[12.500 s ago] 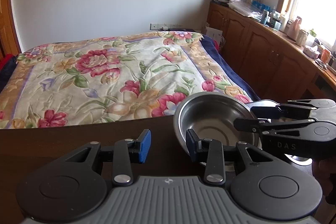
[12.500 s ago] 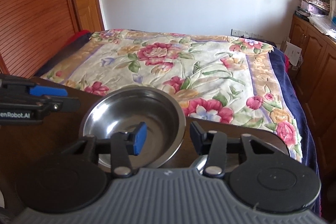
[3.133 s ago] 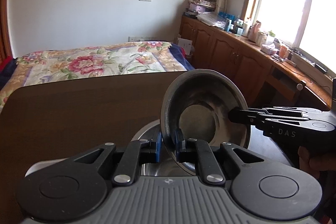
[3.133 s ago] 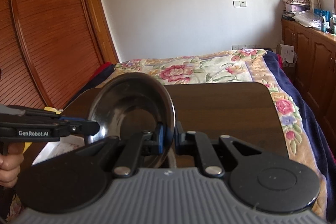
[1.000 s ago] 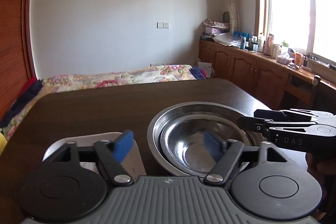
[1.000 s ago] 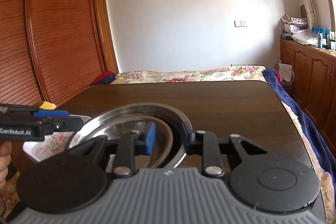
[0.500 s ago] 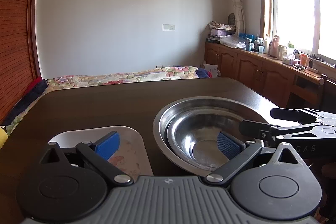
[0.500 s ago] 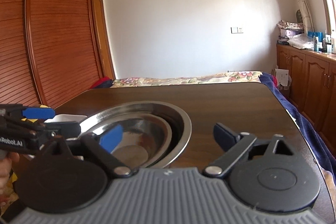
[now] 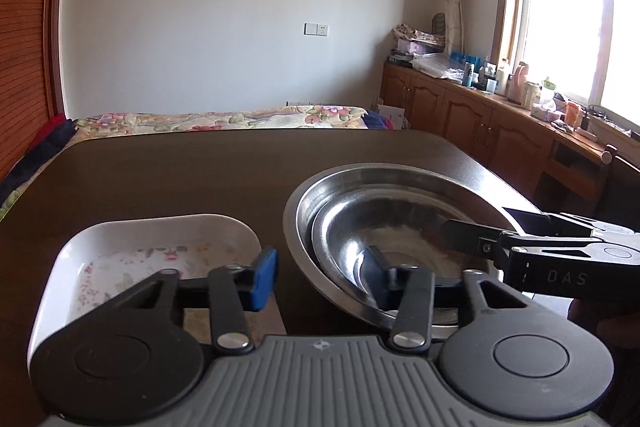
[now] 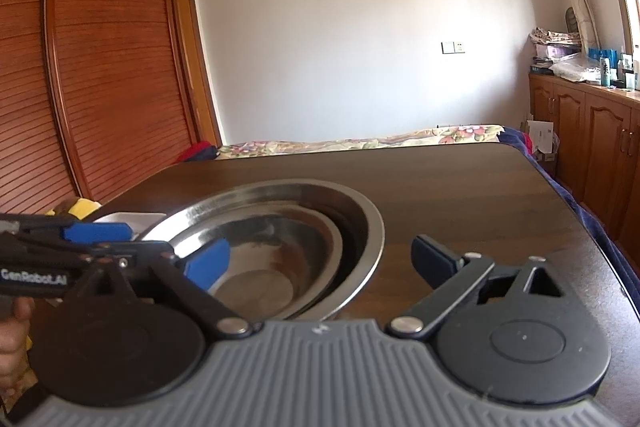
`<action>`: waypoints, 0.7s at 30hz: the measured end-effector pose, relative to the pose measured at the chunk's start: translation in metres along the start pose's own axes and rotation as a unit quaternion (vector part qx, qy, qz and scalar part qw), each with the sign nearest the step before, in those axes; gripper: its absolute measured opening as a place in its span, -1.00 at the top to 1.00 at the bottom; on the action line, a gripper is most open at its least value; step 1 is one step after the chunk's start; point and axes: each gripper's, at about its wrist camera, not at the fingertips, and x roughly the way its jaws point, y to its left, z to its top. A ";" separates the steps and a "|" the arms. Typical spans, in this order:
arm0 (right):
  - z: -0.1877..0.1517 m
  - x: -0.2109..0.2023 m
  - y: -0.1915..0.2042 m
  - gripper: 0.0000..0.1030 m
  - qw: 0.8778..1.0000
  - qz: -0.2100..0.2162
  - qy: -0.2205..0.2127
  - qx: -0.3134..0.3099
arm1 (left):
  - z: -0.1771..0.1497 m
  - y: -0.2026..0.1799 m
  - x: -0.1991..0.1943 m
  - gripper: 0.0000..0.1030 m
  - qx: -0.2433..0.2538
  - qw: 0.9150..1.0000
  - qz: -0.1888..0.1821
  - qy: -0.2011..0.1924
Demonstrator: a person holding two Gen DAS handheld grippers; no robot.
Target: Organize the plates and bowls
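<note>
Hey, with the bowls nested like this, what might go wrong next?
The left gripper, jaws just narrowing, straddles the near rim of the outer steel bowl; pads not pressing yet, so a pinch could tip the inner bowl. The white floral dish sits close beside and might get knocked.

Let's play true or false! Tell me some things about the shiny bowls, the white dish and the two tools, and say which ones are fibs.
1. The smaller steel bowl sits nested inside the bigger steel bowl. True.
2. The white dish is stacked on top of the bowls. False: it sits beside them on the dark table.
3. The right tool stands wide open. True.
4. The left tool is lifting a bowl into the air. False: both bowls rest on the table; its fingers straddle the bowls' rim, gripping nothing.
5. The white dish has flowers painted inside. True.
</note>
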 end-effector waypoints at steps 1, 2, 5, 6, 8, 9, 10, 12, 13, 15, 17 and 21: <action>0.000 0.001 -0.001 -0.77 1.000 0.000 0.002 0.002 | 0.001 0.000 0.001 0.24 -0.003 1.000 -0.005 0.005; 0.000 0.001 -0.002 -0.72 1.000 0.000 0.004 0.006 | 0.001 0.001 0.003 0.26 -0.008 1.000 -0.010 0.010; 0.000 0.003 -0.004 -0.54 1.000 0.000 0.009 0.016 | 0.001 0.000 0.004 0.31 -0.008 1.000 -0.009 0.013; 0.000 0.003 -0.005 -0.45 1.000 0.001 0.012 0.020 | 0.001 -0.001 0.004 0.32 -0.008 1.000 -0.009 0.014; -0.001 0.004 -0.006 -0.33 1.000 0.002 0.016 0.026 | 0.001 -0.001 0.004 0.34 -0.007 1.000 -0.006 0.014; -0.001 0.005 -0.007 -0.25 0.999 0.003 0.018 0.030 | 0.001 -0.002 0.004 0.34 -0.007 1.000 -0.006 0.014; -0.001 0.006 -0.008 -0.22 0.999 0.003 0.020 0.033 | 0.001 -0.002 0.004 0.35 -0.007 1.000 -0.006 0.014; -0.002 0.007 -0.009 -0.02 0.999 0.006 0.024 0.040 | 0.001 -0.001 0.004 0.37 -0.006 1.000 -0.005 0.013; -0.002 0.008 -0.008 0.03 0.999 0.007 0.026 0.042 | 0.001 -0.002 0.005 0.37 -0.006 1.000 -0.005 0.012; -0.003 0.009 -0.008 0.25 0.998 0.009 0.029 0.046 | 0.002 -0.001 0.005 0.37 -0.003 1.000 -0.004 0.011; -0.004 0.009 -0.007 0.34 0.998 0.008 0.030 0.046 | 0.001 -0.001 0.005 0.37 -0.001 1.000 -0.007 0.011; -0.004 0.008 -0.009 0.46 0.998 0.007 0.026 0.054 | 0.001 0.000 0.005 0.37 -0.002 1.000 -0.013 0.014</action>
